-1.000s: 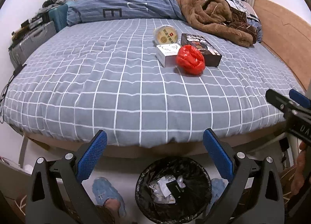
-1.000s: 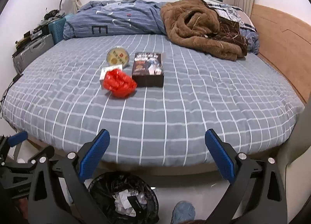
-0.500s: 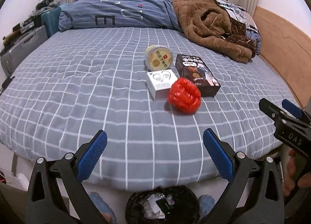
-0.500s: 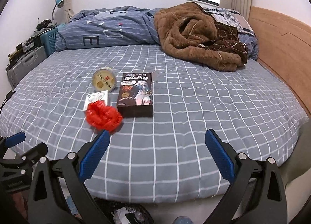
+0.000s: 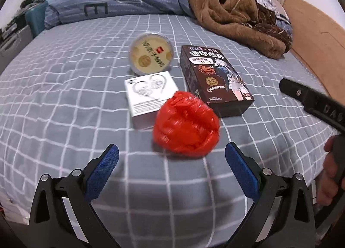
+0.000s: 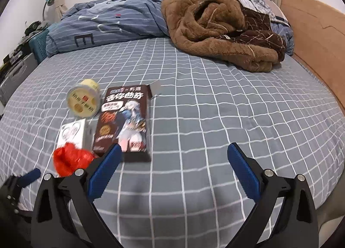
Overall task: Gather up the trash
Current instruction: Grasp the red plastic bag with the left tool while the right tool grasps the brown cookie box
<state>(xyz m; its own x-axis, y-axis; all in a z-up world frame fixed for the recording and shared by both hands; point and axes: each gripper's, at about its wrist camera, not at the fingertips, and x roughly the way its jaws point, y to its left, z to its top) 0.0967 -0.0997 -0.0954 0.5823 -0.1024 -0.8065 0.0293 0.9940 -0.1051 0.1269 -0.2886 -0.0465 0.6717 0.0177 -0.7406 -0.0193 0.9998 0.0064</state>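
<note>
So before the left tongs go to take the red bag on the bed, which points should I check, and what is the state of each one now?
1. Left tongs open: ok.
2. Red plastic bag lined up between the fingers: ok, just ahead.
3. Left tongs empty: ok.
4. Bag free of the white box: cannot tell, it overlaps the box's corner in this view.
5. Right tongs out of the way: ok, open, off to the side.
6. Trash bin in view: not ok.

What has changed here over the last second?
Both tongs, left and right, moved forward over the bed; the bin below has dropped from view. The left now faces the red bag closely. Both remain open and empty. The bag, white box, dark box and round tub haven't moved.
</note>
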